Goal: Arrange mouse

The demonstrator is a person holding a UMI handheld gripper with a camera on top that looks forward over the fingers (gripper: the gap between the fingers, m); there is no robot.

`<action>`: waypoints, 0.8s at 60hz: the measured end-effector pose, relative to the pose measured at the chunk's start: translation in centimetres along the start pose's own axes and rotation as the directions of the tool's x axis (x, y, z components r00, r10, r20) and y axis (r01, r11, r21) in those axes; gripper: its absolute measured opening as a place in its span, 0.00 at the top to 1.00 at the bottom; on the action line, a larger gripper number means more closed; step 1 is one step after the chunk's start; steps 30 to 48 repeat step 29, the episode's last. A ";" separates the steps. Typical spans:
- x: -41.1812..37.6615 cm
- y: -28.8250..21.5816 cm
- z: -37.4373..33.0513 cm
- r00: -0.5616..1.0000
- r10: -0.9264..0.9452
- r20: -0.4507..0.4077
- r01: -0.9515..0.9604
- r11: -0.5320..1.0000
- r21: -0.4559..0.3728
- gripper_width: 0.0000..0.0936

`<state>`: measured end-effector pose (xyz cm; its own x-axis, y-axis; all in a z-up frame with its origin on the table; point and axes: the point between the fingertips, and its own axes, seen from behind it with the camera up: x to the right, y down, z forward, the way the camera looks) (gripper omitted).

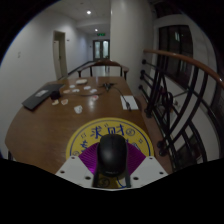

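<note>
A long wooden table [55,125] with a rounded near end fills most of the scene, stretching away from the gripper toward the far wall of a room with a pale ceiling and small ceiling lights. Along the table's right side runs a dark metal railing [178,95] with a wooden handrail, curving back toward the far end. In the far wall stands a doorway [101,49] with a green sign above it, and a lighter door [60,52] sits further left.

On the table's near end lies a round yellow mouse pad [84,142] with a purple centre and dark characters printed along its upper rim. A flat dark device [41,97], possibly a laptop or tablet, rests at the table's left edge, well apart from the pad. Beyond it, small pale items [82,87], too small to identify, are scattered across the far half of the table, and a white strip-shaped object [129,102] lies near the right edge.

The black mouse [112,155] sits between the fingers of the gripper [111,172], over the pad's purple centre. Whether both fingers press on it cannot be told, as their tips are hidden beside the mouse.
</note>
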<state>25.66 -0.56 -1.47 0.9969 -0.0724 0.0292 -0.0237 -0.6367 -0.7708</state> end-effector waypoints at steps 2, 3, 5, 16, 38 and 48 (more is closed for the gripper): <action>0.2 0.2 0.0 1.000 0.003 0.009 -0.003 1.000 0.006 0.57; 0.2 0.0 0.0 1.000 0.003 0.013 -0.003 1.000 0.011 0.55; 0.2 0.1 0.1 1.000 -0.003 0.025 0.003 1.000 0.000 0.51; 0.0 0.5 -3.0 0.990 -0.081 0.119 0.081 0.997 0.004 0.09; 3.1 3.8 -11.3 0.975 -0.115 0.192 0.104 0.992 0.066 0.09; 3.1 3.8 -11.3 0.975 -0.115 0.192 0.104 0.992 0.066 0.09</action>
